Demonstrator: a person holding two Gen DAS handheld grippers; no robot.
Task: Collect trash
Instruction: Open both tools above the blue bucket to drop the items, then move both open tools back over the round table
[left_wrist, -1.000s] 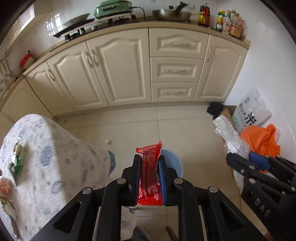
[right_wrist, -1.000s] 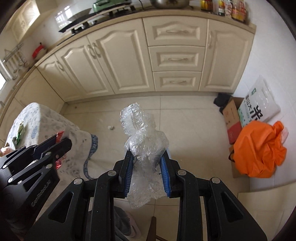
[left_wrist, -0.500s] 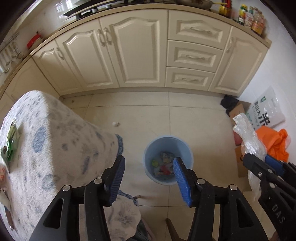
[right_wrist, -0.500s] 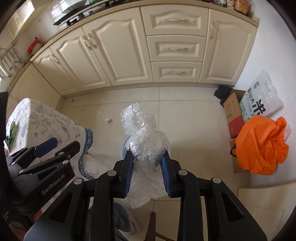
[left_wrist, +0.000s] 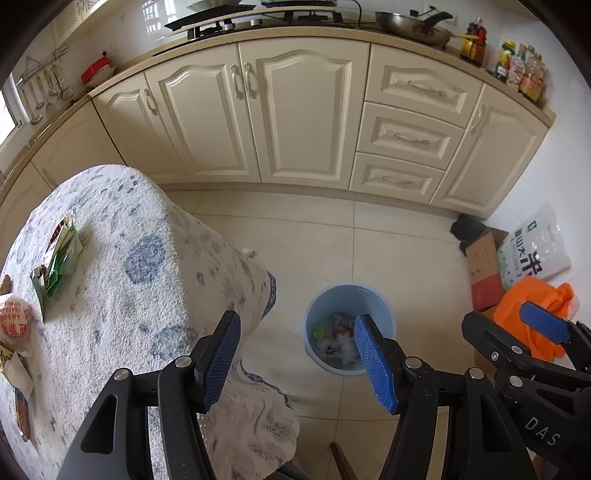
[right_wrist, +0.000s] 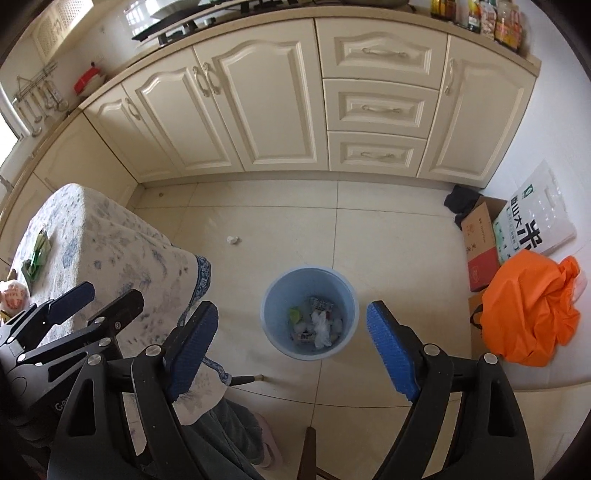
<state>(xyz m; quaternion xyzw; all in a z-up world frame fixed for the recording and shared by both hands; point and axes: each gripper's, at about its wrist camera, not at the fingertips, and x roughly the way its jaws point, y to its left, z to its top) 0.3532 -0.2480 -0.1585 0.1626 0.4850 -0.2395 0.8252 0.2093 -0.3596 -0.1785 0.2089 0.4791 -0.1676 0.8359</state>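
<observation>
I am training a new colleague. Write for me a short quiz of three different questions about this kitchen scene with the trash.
1. True or false: the right gripper holds a wrapper.
2. Where does the blue bin stand: A) on the counter, B) on the floor, C) on the table?
3. Fill in: the green wrapper lies on the ___.

Key: 1 false, nothing is between its opening jaws; 2 B; 3 table.
</observation>
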